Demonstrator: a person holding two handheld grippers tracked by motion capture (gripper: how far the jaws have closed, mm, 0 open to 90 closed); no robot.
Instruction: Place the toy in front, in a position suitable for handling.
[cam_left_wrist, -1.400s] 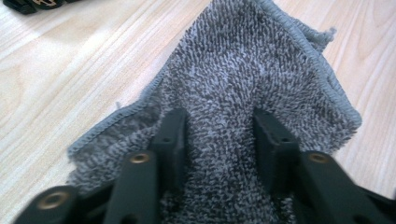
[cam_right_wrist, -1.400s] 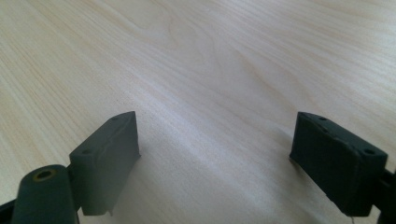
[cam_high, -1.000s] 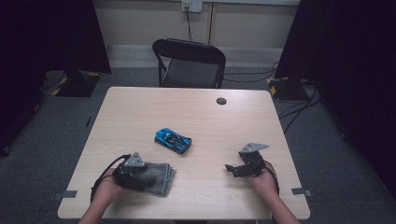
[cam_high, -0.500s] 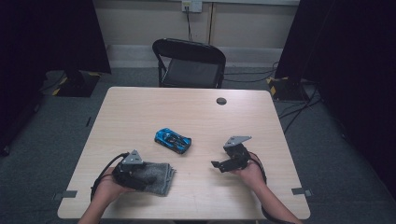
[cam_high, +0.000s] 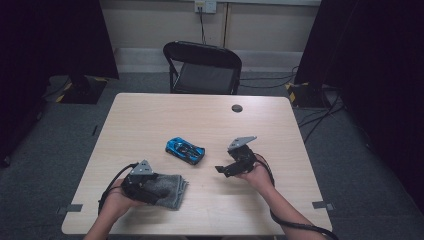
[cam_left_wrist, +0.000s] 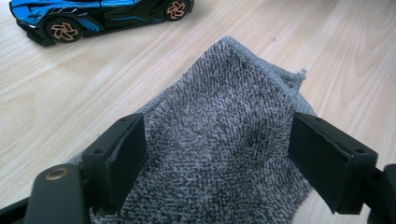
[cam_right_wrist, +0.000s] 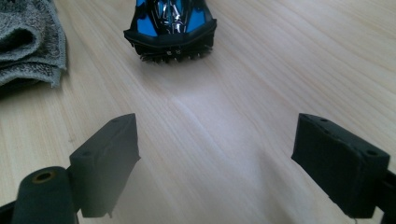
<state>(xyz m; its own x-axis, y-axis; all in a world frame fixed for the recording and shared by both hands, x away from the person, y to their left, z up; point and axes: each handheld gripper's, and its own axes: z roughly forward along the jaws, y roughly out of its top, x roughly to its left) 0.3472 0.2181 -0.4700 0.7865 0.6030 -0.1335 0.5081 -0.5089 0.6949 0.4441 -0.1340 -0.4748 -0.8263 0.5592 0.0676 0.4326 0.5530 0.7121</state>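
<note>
Pale wooden tabletop (cam_high: 150, 120) | grey terry cloth (cam_high: 170, 191) near front-left edge, under left gripper (cam_high: 150, 187), fingers just opening, spread over it, not pinching | right gripper (cam_high: 227, 170) fingers wide, empty, facing small blue toy car (cam_high: 185, 149) at centre.

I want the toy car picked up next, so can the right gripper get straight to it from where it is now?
Probably yes. The right gripper has its jaws open and aimed at the blue toy car, with bare table between them; the grey towel lies off to one side.
</note>
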